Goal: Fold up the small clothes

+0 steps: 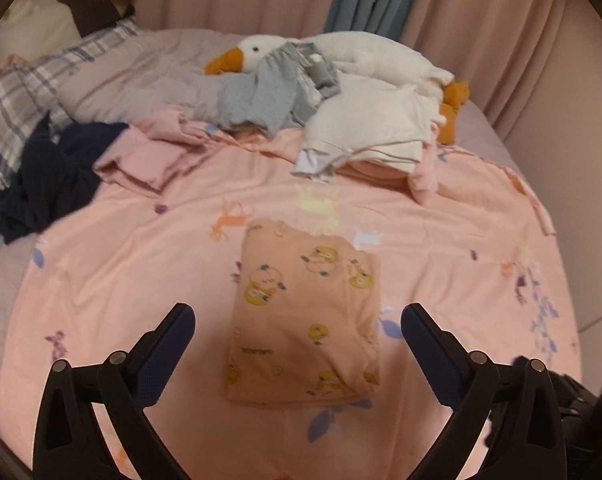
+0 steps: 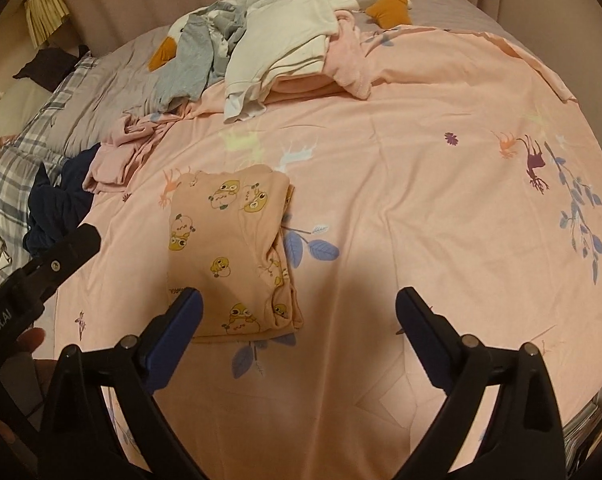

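A small peach garment [image 1: 305,312] printed with yellow cartoon figures lies folded into a flat rectangle on the pink bedsheet [image 1: 101,264]. My left gripper [image 1: 297,316] hangs above it, open, fingers wide to either side of the fold and not touching it. In the right wrist view the same folded garment [image 2: 229,248] lies left of centre. My right gripper [image 2: 299,300] is open over bare sheet [image 2: 421,220], with its left fingertip [image 2: 189,300] overlapping the garment's near edge in the picture. Neither gripper holds anything.
Unfolded clothes are piled at the far side: a white piece [image 1: 365,132], grey ones [image 1: 257,96], pink ones [image 1: 149,152] and a dark navy one [image 1: 49,184]. A plush goose [image 1: 261,52] lies behind them. The other gripper's black body [image 2: 41,268] shows at left.
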